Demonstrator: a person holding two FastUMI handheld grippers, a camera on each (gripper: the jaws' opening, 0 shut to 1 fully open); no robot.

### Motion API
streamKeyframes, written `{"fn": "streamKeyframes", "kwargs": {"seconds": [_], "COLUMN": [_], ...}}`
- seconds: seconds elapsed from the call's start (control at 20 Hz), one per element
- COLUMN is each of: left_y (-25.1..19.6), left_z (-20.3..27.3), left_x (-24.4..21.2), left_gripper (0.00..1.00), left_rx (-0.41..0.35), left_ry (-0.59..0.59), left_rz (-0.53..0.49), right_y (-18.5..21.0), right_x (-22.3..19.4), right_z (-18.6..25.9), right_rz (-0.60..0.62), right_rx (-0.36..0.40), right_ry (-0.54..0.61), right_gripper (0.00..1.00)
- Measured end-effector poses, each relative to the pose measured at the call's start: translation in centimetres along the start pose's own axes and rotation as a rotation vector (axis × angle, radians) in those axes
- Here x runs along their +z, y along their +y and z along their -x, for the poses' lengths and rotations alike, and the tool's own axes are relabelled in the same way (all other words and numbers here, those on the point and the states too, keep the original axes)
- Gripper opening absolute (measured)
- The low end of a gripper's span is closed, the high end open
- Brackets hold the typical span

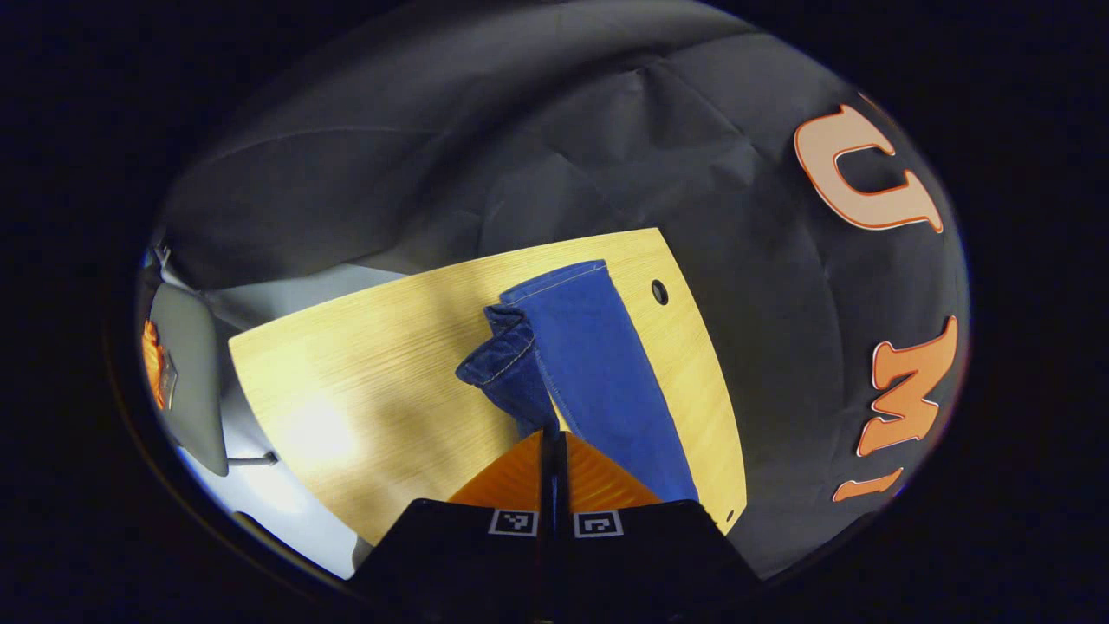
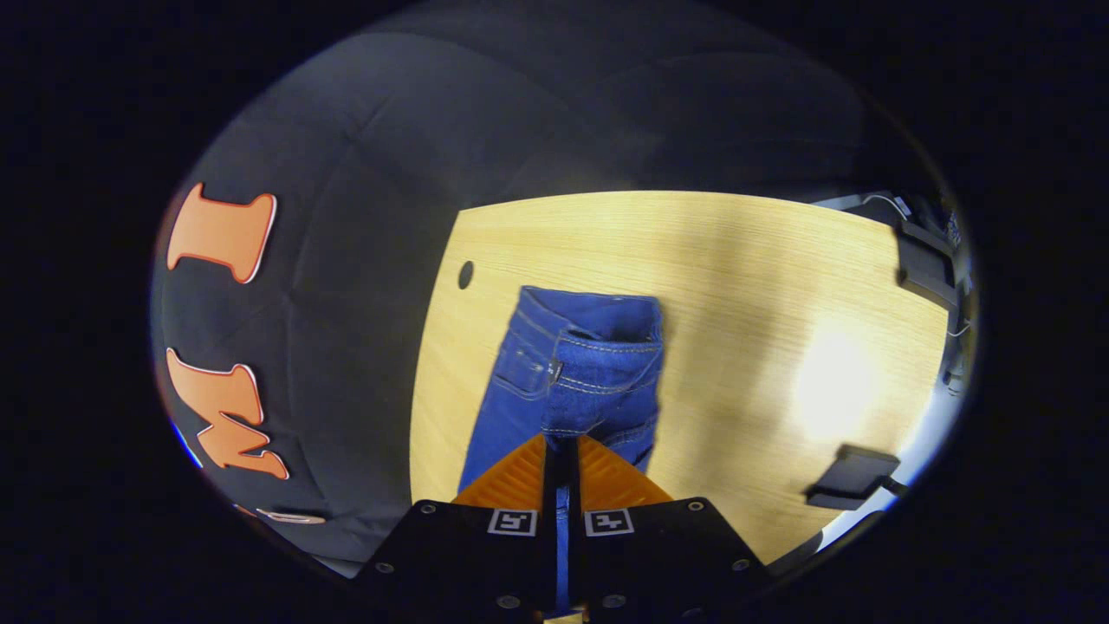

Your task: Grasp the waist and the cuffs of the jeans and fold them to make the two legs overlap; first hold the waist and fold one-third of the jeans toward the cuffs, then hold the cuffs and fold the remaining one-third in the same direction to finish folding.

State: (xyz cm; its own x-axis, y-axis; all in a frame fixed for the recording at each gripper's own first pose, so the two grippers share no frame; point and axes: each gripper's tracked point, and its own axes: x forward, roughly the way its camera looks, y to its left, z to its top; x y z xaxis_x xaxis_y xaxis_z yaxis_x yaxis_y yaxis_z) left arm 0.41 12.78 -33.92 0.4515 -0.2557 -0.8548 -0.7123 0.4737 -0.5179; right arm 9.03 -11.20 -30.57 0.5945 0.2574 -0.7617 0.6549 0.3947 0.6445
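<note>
Blue jeans (image 1: 598, 364) lie lengthwise on the light wooden table (image 1: 364, 381) near its cloth-wall side. In the left gripper view one leg runs away from me to a stitched hem, and a darker, crumpled leg end (image 1: 507, 351) rises to my left gripper (image 1: 554, 433), which is shut on that denim above the table. In the right gripper view the jeans (image 2: 589, 364) show the waist opening and a pocket at the far end. My right gripper (image 2: 561, 440) is shut on a raised fold of them, and blue cloth shows between its fingers.
A round cable hole (image 2: 465, 275) sits in the table corner (image 2: 736, 286) beside the jeans. A black flat device (image 2: 853, 475) lies at the table's edge, with dark boxes and cables (image 2: 927, 260) beyond. A grey seat-like object (image 1: 186, 373) stands off the table's far side.
</note>
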Motion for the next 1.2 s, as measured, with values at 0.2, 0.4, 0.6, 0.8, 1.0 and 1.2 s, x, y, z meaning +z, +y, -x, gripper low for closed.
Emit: {"fn": "streamKeyframes", "kwargs": {"seconds": [0.2, 0.4, 0.6, 0.8, 1.0, 1.2], "left_y": [-2.1, -4.7, -6.5, -7.9, -8.6, -11.1], "left_z": [-3.6, -7.2, -11.9, -16.0, -18.4, -17.4], "left_x": [2.4, 5.2, 6.7, 8.7, 12.9, 10.9], "left_gripper": [0.01, 0.0, 0.0, 0.0, 0.01, 0.36], "left_rx": [0.026, 0.024, 0.041, 0.081, 0.098, 0.004], "left_ry": [0.071, 0.087, 0.137, 0.172, 0.125, 0.097], "left_rz": [0.037, 0.032, -0.044, -0.129, -0.269, -0.356], "right_y": [3.3, 5.0, 6.9, 8.5, 9.8, 10.2], "right_x": [1.0, 2.7, 3.8, 3.8, 4.0, 3.8], "right_z": [-2.0, -3.9, -7.0, -10.7, -13.6, -12.5], "right_rz": [-0.014, -0.025, -0.016, -0.004, 0.024, 0.059], "right_rx": [-0.02, -0.051, -0.077, -0.105, -0.137, -0.101], "right_ry": [-0.037, -0.066, -0.059, -0.022, 0.02, 0.033], "right_gripper": [0.06, 0.06, 0.06, 0.06, 0.06, 0.19]}}
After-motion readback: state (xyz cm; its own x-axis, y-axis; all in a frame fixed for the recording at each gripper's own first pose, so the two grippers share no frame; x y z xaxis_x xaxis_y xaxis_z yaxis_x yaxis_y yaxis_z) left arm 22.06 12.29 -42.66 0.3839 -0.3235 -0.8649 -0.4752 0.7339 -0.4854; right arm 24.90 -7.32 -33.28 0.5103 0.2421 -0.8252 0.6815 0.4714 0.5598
